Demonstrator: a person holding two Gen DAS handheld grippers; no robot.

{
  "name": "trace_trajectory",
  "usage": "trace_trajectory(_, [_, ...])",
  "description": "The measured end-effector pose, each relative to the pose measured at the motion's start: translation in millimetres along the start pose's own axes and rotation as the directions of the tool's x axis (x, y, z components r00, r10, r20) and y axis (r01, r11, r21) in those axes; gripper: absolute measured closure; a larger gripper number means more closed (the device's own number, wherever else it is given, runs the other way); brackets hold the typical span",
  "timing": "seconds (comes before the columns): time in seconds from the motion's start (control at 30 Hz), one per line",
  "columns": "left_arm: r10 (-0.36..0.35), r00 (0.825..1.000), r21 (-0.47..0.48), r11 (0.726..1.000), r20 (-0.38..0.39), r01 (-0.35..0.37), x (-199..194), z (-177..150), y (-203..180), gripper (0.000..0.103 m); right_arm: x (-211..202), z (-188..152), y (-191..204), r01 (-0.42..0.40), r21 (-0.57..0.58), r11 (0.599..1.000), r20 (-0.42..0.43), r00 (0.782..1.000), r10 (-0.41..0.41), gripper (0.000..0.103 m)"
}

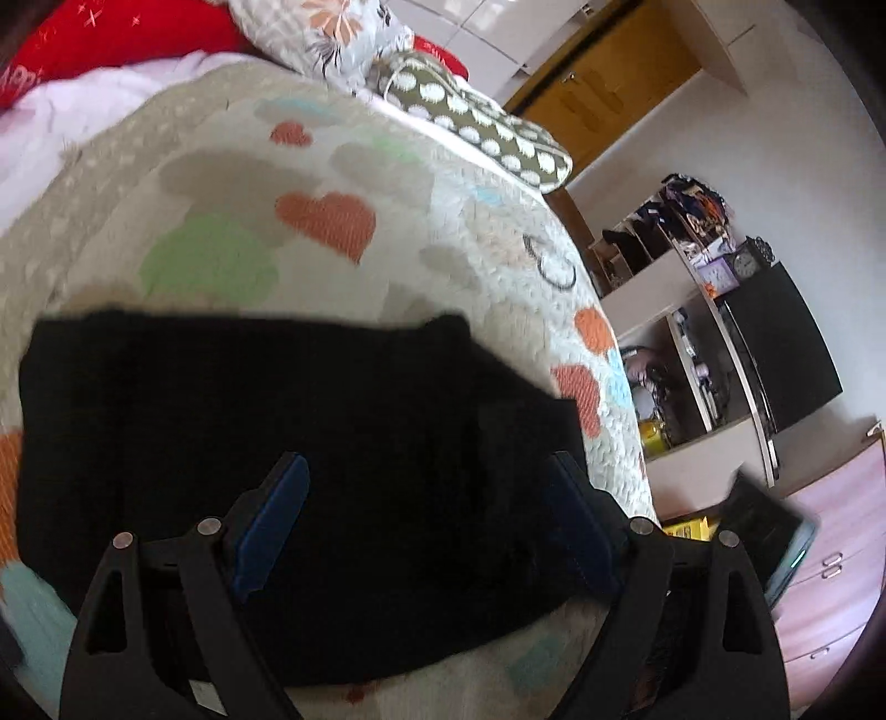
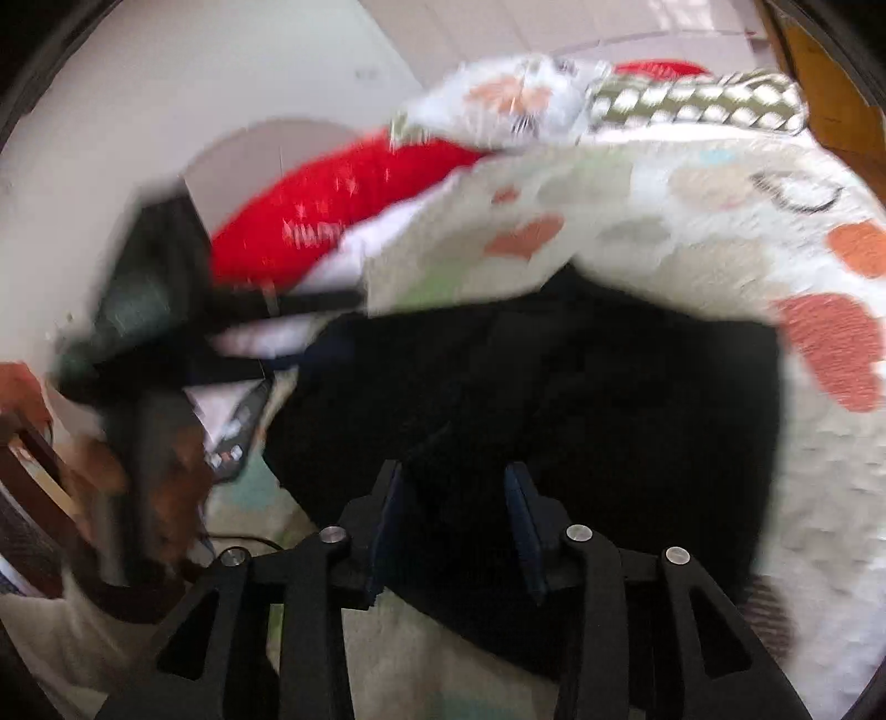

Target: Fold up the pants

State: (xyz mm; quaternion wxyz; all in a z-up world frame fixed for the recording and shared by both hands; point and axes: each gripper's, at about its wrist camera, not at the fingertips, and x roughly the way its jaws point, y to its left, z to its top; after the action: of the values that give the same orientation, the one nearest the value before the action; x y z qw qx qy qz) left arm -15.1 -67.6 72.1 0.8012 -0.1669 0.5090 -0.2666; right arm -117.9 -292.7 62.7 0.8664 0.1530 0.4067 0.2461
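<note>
Heart-print quilt [image 1: 332,221] on the bed, red pillow [image 2: 343,205], floral pillow [image 1: 338,33] and polka-dot pillow [image 1: 482,127] at its head, cluttered shelf [image 1: 681,310] with clock [image 1: 746,265] alongside.

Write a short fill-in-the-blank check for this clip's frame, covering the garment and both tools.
The pants on the bedspread are ____ in colour.
The left tool has its jaws spread ____ above the pants.
The bedspread is patterned with orange ____.
The right tool has ____ cloth clamped between its pads.

Missing words: black; wide open; hearts; no
</note>
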Motion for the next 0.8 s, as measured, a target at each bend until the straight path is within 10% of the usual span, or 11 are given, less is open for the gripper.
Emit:
trace_trajectory(0.2, [-0.003,0.998,0.050,0.999,-0.055,0.005,34.4,-16.5,-32.4,0.016,-6.9,26.5,-37.9,0.196,0.021,0.980,0.049,0.979,-0.197,0.064])
trace_trajectory(0.4, [0.165,0.985,0.123,0.980,-0.057,-0.157,66.9,-30.6,-48.7,0.016,36.0,30.5,-68.8,0.283,0.006,0.959,-0.021,0.959,-0.283,0.076])
trace_trajectory(0.8, [0.247,0.969,0.078,0.966,0.007,-0.247,38.9,-46.1,-24.3,0.018,44.5,50.5,-34.3,0.232,-0.126,0.964,0.003,0.972,-0.234,0.070])
